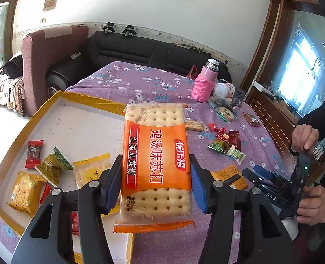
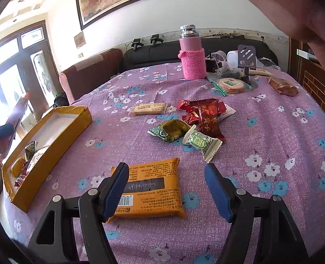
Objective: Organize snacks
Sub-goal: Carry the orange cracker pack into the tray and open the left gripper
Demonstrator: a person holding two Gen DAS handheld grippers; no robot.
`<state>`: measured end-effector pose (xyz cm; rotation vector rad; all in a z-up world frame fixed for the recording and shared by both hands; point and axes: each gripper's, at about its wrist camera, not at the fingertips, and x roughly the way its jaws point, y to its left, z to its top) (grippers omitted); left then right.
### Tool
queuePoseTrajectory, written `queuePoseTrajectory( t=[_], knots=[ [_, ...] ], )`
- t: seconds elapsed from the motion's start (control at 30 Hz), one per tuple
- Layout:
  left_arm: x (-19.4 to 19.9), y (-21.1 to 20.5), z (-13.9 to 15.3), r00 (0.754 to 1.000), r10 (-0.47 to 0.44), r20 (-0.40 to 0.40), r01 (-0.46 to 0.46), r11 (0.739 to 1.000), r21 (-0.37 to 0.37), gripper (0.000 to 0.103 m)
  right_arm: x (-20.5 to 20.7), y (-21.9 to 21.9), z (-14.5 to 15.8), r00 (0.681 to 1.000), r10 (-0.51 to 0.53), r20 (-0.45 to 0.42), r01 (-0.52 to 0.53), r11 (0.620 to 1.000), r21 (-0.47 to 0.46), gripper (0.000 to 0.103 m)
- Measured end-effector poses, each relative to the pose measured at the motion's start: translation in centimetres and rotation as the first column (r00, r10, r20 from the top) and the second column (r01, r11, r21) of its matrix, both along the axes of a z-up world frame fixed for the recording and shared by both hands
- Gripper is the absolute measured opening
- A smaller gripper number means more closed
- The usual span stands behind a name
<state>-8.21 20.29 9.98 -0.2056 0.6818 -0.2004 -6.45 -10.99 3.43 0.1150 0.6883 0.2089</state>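
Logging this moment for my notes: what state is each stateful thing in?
left gripper: shut on cracker pack
cracker pack: sealed, held above box
right gripper: open, empty, over orange packet
orange packet: sealed, flat on tablecloth
yellow box: open, partly filled
pink flask: capped, upright

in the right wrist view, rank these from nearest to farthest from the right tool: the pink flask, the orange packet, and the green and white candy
1. orange packet, just beyond the right tool, toward its left finger.
2. green and white candy, mid-table, slightly right.
3. pink flask, at the far table edge.
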Motion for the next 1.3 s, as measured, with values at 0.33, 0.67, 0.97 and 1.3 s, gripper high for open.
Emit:
queuePoseTrajectory(
  t=[0.33, 0.67, 0.97, 1.3],
  knots=[
    [-0.7, 1.1, 0.0, 1.000, 0.013, 0.009, -0.013, 1.000, -0.025, 0.054, 0.6, 0.0, -0.6, 0.997, 0.029, -0.067, -0.024, 0.997, 0.071, 0.074],
    [-0.9, 0.7, 0.0, 1.000, 0.008, 0.013, -0.008, 1.000, -0.006, 0.054, 0.9, 0.3, -1.3, 0.992, 0.065, -0.112, -0.054, 0.993, 0.105, 0.078],
    [-1.2, -1.1, -0.2, 1.000, 0.010, 0.019, -0.012, 0.996, 0.084, 0.054, 1.1, 0.5, -2.0, 0.984, 0.068, -0.167, -0.052, 0.994, 0.097, 0.088],
    [-0.6, 0.7, -1.0, 0.994, 0.105, -0.015, -0.102, 0.988, 0.117, 0.054, 1.2, 0.7, -2.3, 0.979, 0.076, -0.189, -0.061, 0.995, 0.084, 0.088]
  ],
)
